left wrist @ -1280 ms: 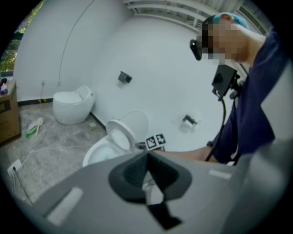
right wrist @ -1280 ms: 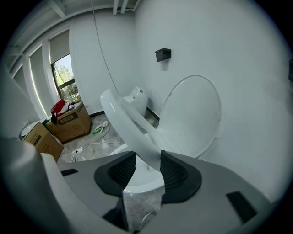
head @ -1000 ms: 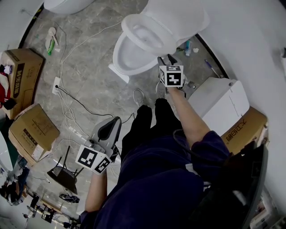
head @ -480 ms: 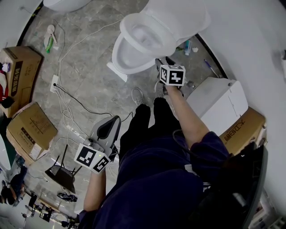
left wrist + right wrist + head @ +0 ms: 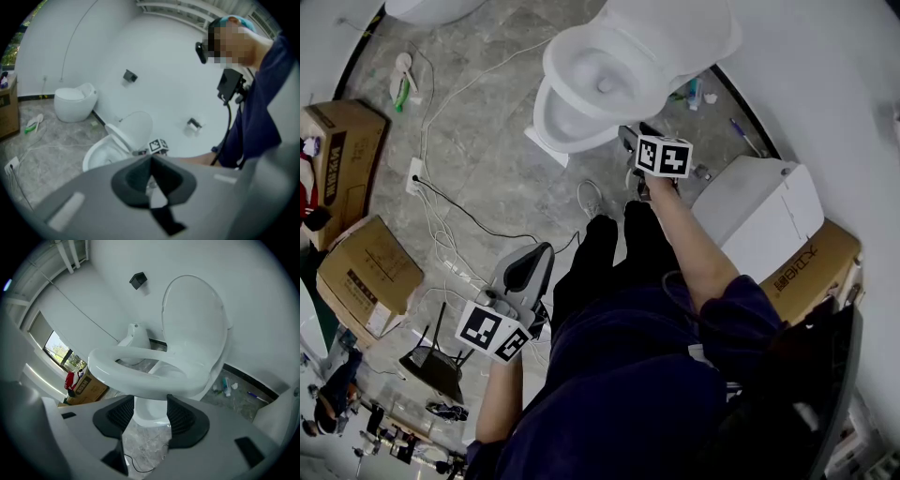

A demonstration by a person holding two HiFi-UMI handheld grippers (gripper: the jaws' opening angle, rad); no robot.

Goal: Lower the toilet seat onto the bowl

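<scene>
The white toilet seat (image 5: 581,58) hangs tilted over the bowl (image 5: 562,122), apart from its rim, while the lid (image 5: 675,33) stands up behind. My right gripper (image 5: 631,138) is at the seat's near right side, jaws opening. In the right gripper view the seat ring (image 5: 140,380) crosses just above and beyond the right gripper (image 5: 149,401); the pads do not press on it, and the bowl (image 5: 150,417) shows through the gap. The lid (image 5: 194,319) is upright. My left gripper (image 5: 539,253) hangs low by the person's left leg; the left gripper (image 5: 151,160) is shut and empty.
Cardboard boxes (image 5: 370,272) (image 5: 342,155) line the left floor, with white cables (image 5: 441,220) and a black stand (image 5: 436,367) nearby. A white unit (image 5: 759,216) and another box (image 5: 820,272) sit to the right. A second toilet (image 5: 74,101) stands by the wall.
The seat ring has swung lower over the bowl and shows wider. My right gripper has shifted slightly up and left beside it. The left gripper has stayed put.
</scene>
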